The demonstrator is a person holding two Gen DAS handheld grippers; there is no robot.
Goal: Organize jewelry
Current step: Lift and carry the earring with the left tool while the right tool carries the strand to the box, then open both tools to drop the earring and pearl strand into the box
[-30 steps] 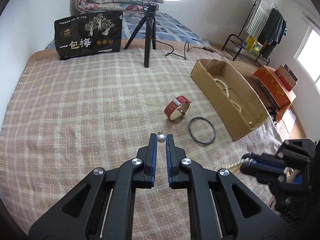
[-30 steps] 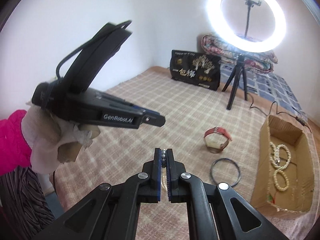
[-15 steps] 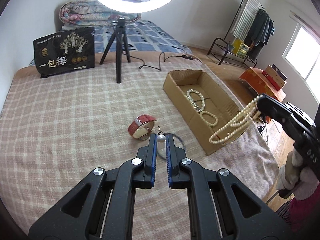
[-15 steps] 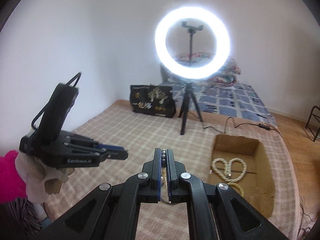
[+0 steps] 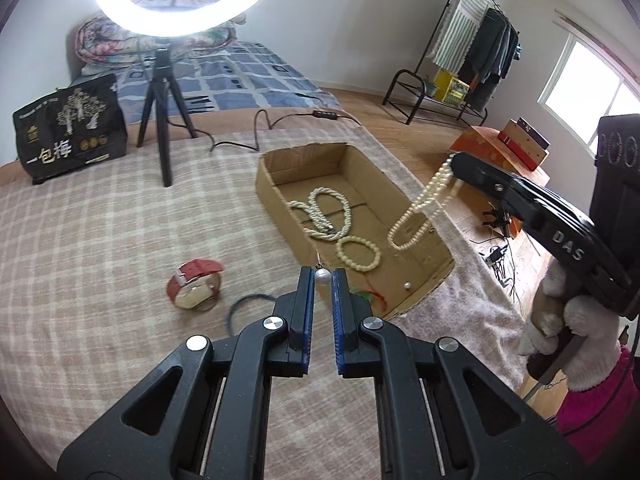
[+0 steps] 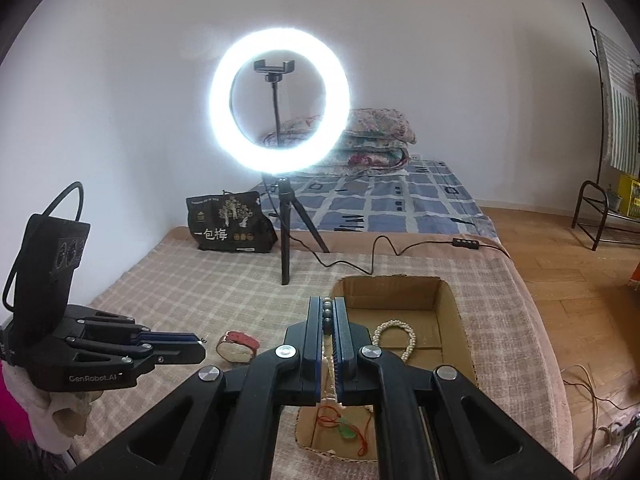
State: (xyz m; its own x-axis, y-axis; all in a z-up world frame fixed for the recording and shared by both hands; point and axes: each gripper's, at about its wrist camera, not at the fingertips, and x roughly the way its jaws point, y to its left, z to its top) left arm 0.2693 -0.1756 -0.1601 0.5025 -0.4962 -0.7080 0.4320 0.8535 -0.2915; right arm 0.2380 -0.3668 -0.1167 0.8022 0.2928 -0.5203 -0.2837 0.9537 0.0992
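The dark ring [image 5: 248, 306] on the bed's checked blanket [image 5: 100, 240] is half hidden behind the left gripper [image 5: 322, 276], and from the right wrist view only the top of the red-strapped watch [image 6: 237, 345] shows past the gripper body. In that same view the hanging length of the pearl necklace [image 6: 327, 314] is mostly lost between and below the fingers; just a few beads are plain at the tips. A red cord with a green piece [image 6: 343, 428] lies at the near end of the cardboard box [image 5: 348, 164], partly cut off by the gripper arms, and what it is cannot be told for sure.

The left gripper's jaws are clenched on a pearl earring [image 5: 322, 276] at their very tips, its thin hook sticking up, just in front of the box's near wall. The right gripper [image 6: 328, 314] has its jaws clamped on the pearl necklace, whose loops dangle free in the air over the far side of the box in the left wrist view [image 5: 424, 208]. Inside the box lie a coiled pearl strand [image 5: 324, 216], a bead bracelet [image 5: 358, 254] and a small loose pearl [image 5: 407, 286] near the corner.
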